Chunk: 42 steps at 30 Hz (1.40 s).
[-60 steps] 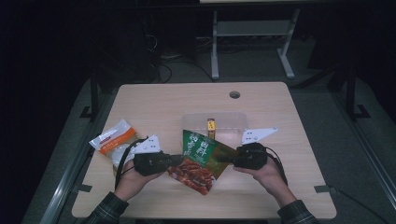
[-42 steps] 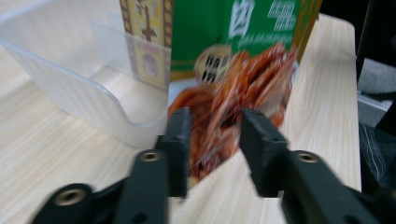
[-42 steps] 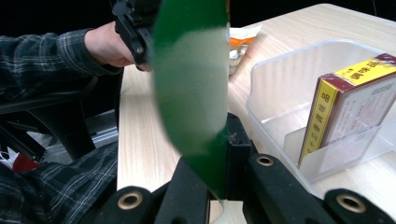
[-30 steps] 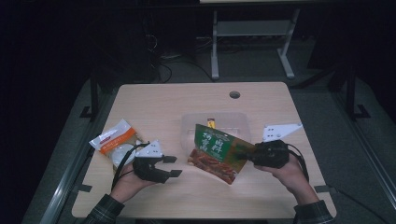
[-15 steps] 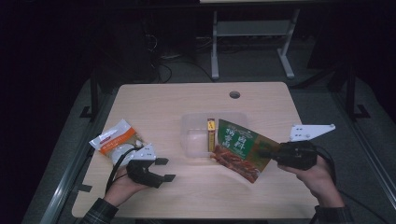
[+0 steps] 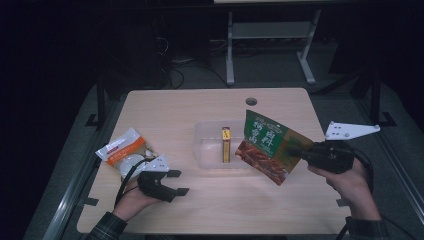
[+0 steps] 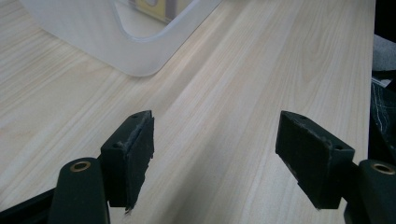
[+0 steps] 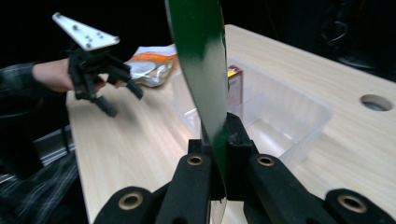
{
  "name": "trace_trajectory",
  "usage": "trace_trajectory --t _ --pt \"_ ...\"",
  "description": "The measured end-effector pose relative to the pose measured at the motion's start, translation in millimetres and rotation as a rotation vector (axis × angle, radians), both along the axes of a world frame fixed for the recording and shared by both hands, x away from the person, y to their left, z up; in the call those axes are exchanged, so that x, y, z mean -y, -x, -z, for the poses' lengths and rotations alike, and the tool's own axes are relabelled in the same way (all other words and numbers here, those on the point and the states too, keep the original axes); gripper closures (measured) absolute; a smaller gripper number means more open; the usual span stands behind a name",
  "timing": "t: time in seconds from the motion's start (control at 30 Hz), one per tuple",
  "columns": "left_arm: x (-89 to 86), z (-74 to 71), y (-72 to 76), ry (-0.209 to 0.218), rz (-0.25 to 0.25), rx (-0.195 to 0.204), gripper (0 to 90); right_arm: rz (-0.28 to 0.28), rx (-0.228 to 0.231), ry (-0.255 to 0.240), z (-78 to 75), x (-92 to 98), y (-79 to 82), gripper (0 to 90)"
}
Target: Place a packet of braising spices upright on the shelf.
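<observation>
Green snack pouch (image 6: pixel 267 145): we hold it clamped edge-on between the right gripper (image 6: pixel 306 152) jaws, above the tabletop (image 6: pixel 210 112). Clear tub (image 6: pixel 207 150): beyond those jaws. Left gripper (image 6: pixel 179 183): jaws parted, just been opening, nothing between them.

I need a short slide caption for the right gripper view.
Right gripper pinches a green snack pouch above a clear plastic tub.

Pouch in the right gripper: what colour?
Green above, red-brown below; the pouch shows best in the high view.
</observation>
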<state>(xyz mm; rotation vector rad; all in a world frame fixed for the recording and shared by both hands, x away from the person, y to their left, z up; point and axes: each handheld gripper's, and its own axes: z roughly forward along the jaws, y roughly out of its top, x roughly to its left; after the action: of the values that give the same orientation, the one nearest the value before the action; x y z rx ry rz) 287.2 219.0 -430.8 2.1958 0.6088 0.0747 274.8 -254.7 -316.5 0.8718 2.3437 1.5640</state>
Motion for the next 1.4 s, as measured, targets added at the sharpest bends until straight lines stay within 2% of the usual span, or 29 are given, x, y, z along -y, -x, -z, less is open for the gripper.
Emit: trace_trajectory --t 0.13,0.27,0.3,0.57,0.8,1.1,1.23,1.3,1.4 --pt "1.6 0.2 0.6 -0.002 0.007 -0.012 27.5 0.012 0.015 0.013 -6.9 -5.3 -6.5 89.7" --pt "2.2 0.3 0.2 -0.004 0.012 -0.005 27.1 0.025 0.022 0.001 -11.1 -10.6 -17.2 89.7" --pt "1.4 0.0 -0.6 -0.016 0.018 -0.001 27.0 0.029 0.026 -0.001 -11.9 -11.7 -20.2 89.7" --pt "1.9 0.8 -1.1 -0.001 0.004 0.003 24.9 0.078 0.055 -0.01 -16.2 -20.5 -42.4 89.6" --pt "1.5 2.0 -2.5 -0.004 0.004 0.012 22.9 0.105 0.067 0.007 -15.0 -28.1 -55.4 89.6" --pt "3.6 4.2 -3.5 0.014 0.002 0.006 21.1 0.121 0.061 -0.023 -10.6 -37.3 -76.9 89.6" --pt "3.2 3.7 -4.1 0.001 0.015 0.013 21.0 0.118 0.065 -0.018 -8.0 -41.6 -81.8 89.6" --pt "3.8 3.9 -4.3 0.019 0.013 0.008 20.8 0.119 0.069 -0.014 -4.7 -44.6 -85.0 89.6" --pt "3.8 4.1 -5.0 0.019 0.016 0.007 20.8 0.115 0.079 -0.021 -3.6 -44.9 -86.2 89.6"
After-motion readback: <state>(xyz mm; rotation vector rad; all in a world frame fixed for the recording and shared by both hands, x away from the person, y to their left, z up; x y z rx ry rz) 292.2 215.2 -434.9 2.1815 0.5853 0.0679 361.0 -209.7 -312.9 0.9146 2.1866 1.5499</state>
